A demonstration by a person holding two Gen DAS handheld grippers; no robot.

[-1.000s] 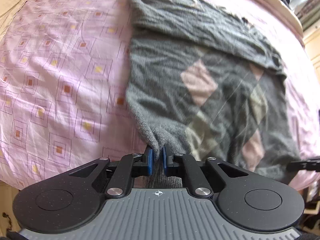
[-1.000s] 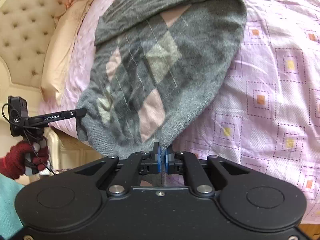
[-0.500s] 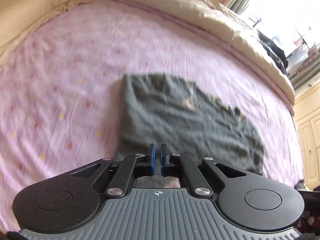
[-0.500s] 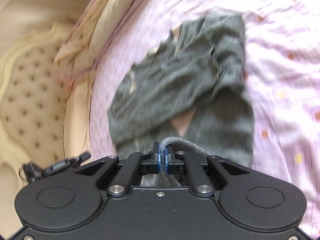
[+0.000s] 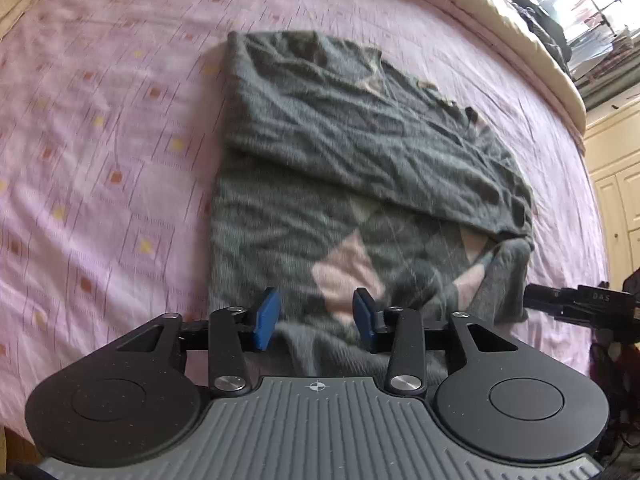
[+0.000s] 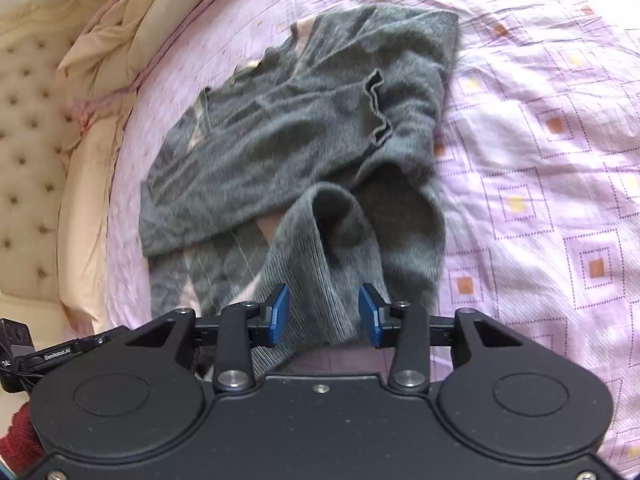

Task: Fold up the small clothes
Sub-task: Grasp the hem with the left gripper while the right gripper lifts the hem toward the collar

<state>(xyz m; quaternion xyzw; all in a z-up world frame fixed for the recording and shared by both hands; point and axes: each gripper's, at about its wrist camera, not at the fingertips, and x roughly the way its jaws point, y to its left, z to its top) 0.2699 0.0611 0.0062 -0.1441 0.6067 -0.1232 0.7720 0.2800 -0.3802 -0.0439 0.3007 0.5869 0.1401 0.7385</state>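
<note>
Nearest to me in the left wrist view, my left gripper [image 5: 316, 318] has its blue pads [image 5: 265, 319] spread apart. The jaws have just been opening. The near hem of the grey sweater [image 5: 360, 168] lies between and below them, and neither pad presses on it. No cloth is gripped.

In the right wrist view, my right gripper [image 6: 323, 316] shows the same condition: blue pads [image 6: 279, 316] apart, jaws just opened. A ribbed grey fold of the sweater [image 6: 304, 148] stands up in a loose hump between the pads. The pads do not clamp it; whether the cloth brushes the left pad I cannot tell.

Beyond the grippers, the sweater rests flat on the pink patterned bedsheet [image 5: 100, 128]. Its upper part is folded down across the body, leaving a band of the pink-and-grey diamond pattern [image 5: 348, 268] exposed near the left gripper. A wavy ribbed cuff [image 6: 376, 108] lies on top of the folded layer in the right wrist view.

At the right edge of the left wrist view, part of the right gripper's black arm [image 5: 576, 304] is visible beside the sweater's corner.

Farthest out, a cream quilt [image 5: 520, 32] borders the sheet, and a tufted cream headboard [image 6: 28, 140] stands behind cream pillows [image 6: 132, 28].
</note>
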